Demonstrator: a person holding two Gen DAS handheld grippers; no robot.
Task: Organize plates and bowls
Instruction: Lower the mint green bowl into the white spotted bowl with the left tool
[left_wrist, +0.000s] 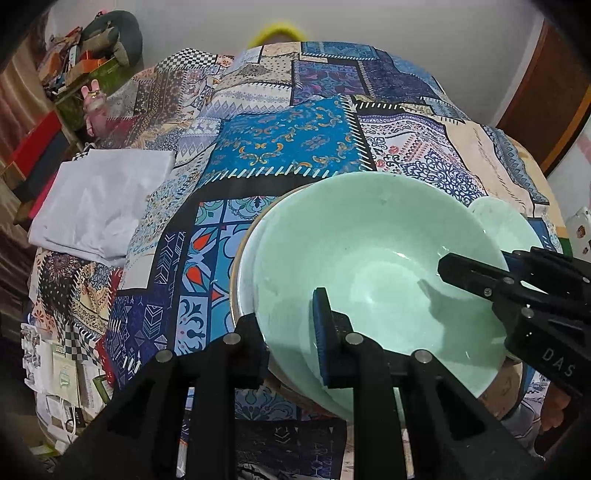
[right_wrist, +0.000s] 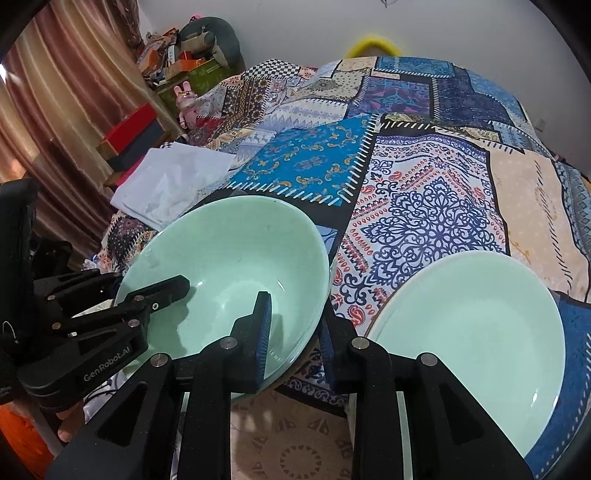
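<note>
**A:** What have I got in the left gripper (left_wrist: 291, 332)?

**B:** From my left wrist view, its two fingers straddle the near rim of the mint-green bowl (left_wrist: 373, 273): one blue pad (left_wrist: 320, 334) sits inside the bowl against the wall, the other finger is outside under the rim. The jaws are narrowed onto that wall, so I read it as gripping the bowl. The bowl looks nested in a second dish with a pale, gold-edged rim (left_wrist: 240, 273) showing on its left.

**A:** And the right gripper (right_wrist: 293, 339)?

**B:** Same bowl (right_wrist: 229, 266), opposite edge. In my right wrist view one blue-padded finger (right_wrist: 263, 332) is inside, the other outside the rim, closed down on the wall. Each camera shows the other gripper reaching in across the bowl.

**A:** Where does the bowl sit?

**B:** Over the patchwork-print cloth (right_wrist: 413, 206), tilted; I cannot tell whether it touches the cloth. Just to its right lies a mint-green plate (right_wrist: 476, 332), flat on the cloth and apart from the bowl. A folded white cloth (right_wrist: 173, 181) lies further back on the left.
</note>
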